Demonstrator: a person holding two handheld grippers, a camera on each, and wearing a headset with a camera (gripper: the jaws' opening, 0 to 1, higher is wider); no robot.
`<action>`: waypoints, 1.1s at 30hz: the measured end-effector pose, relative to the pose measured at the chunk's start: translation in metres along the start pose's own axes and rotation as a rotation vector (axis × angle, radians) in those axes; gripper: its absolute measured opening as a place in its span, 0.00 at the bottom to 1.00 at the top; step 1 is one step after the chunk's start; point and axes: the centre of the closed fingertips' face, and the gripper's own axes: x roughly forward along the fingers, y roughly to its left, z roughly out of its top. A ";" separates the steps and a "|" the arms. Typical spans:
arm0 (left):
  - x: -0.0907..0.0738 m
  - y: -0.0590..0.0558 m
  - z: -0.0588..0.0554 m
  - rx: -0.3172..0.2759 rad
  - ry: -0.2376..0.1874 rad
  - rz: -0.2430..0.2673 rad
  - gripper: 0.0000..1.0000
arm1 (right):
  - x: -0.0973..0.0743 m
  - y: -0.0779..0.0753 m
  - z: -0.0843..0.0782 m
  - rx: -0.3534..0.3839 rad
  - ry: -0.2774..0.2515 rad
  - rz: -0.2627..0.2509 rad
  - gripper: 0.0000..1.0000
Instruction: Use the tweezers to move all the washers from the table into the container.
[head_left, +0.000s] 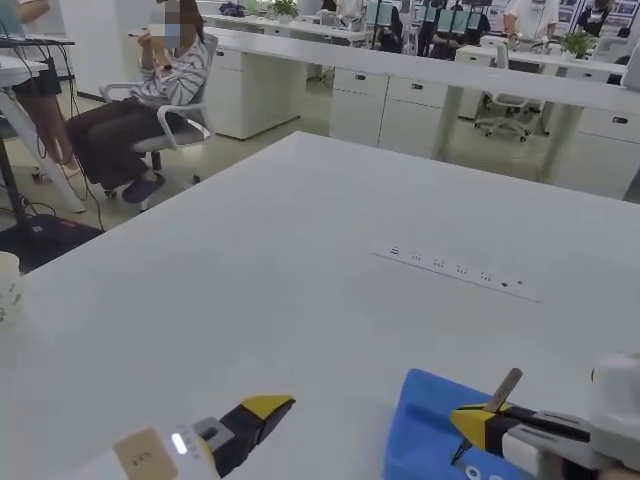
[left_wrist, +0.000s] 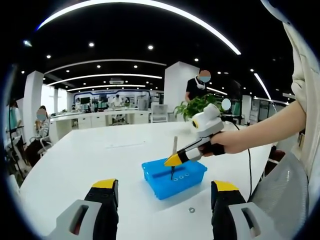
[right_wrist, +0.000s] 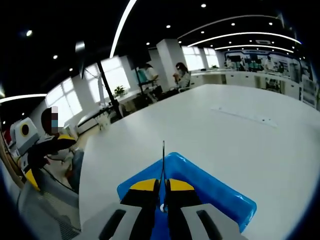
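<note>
Right gripper clamped on tweezers, tips down in blue container near table's edge, loose washer just beside it, left gripper jaws apart, open tabletop beyond, tan tag unreadable

In the head view the bottom edge cuts off the blue container, so its near side and its inside are out of sight. The same edge cuts the left gripper and the right gripper just behind their yellow tips. The tweezers show there as a short stub, their tips hidden behind the right gripper. In the left gripper view the washers in the container are too small to count. In the right gripper view the tweezers are a thin line, and whether their tips hold anything cannot be told. The left edge cuts a cup.
</note>
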 end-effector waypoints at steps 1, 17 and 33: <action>0.000 0.000 0.000 0.000 0.000 0.000 0.76 | 0.002 -0.002 -0.001 0.000 0.004 -0.001 0.03; 0.001 0.001 0.000 -0.001 0.005 -0.001 0.75 | 0.014 -0.014 -0.008 -0.017 0.041 -0.021 0.04; 0.001 0.000 0.000 0.000 0.006 -0.003 0.75 | 0.017 -0.010 -0.012 -0.106 0.043 -0.026 0.04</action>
